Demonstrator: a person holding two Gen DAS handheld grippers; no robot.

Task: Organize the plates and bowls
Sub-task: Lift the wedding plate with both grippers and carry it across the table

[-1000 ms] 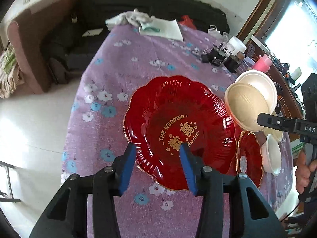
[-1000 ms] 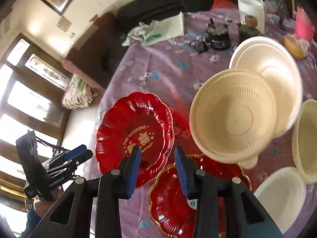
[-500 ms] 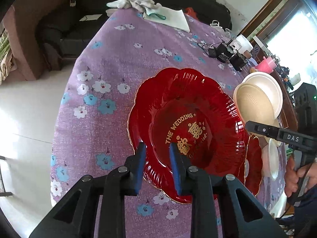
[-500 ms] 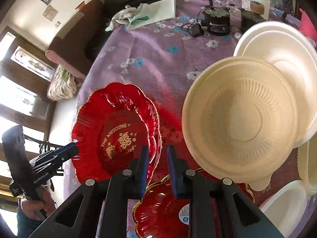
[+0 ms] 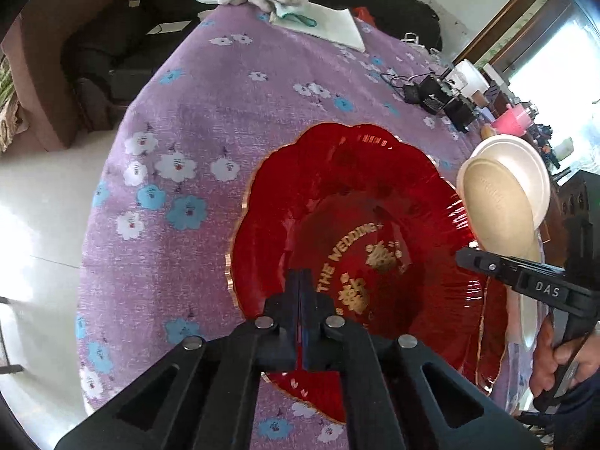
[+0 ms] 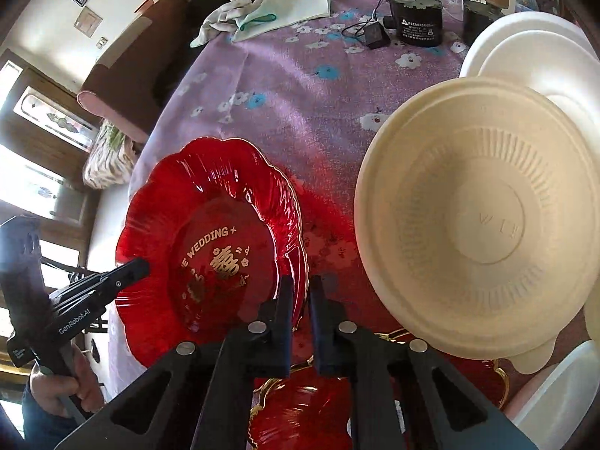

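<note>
Now the left gripper point(image 5: 300, 292) is clenched on the red plate's point(image 5: 348, 195) near rim; the right gripper point(image 6: 300, 300) pinches its opposite edge, so uneven lifting could crack it.

- The left gripper point(image 5: 301, 281) has matte black angular arms, blue finger pads point(image 5: 305, 288) and round silver screw heads; seen from the right wrist, its side reads "GenRobot.AI" in white.
- The right gripper point(image 6: 300, 292) is built alike; its side reads "DAS".
- The right hand point(image 5: 555, 360) shows bare skin above a dark blue sleeve.
</note>
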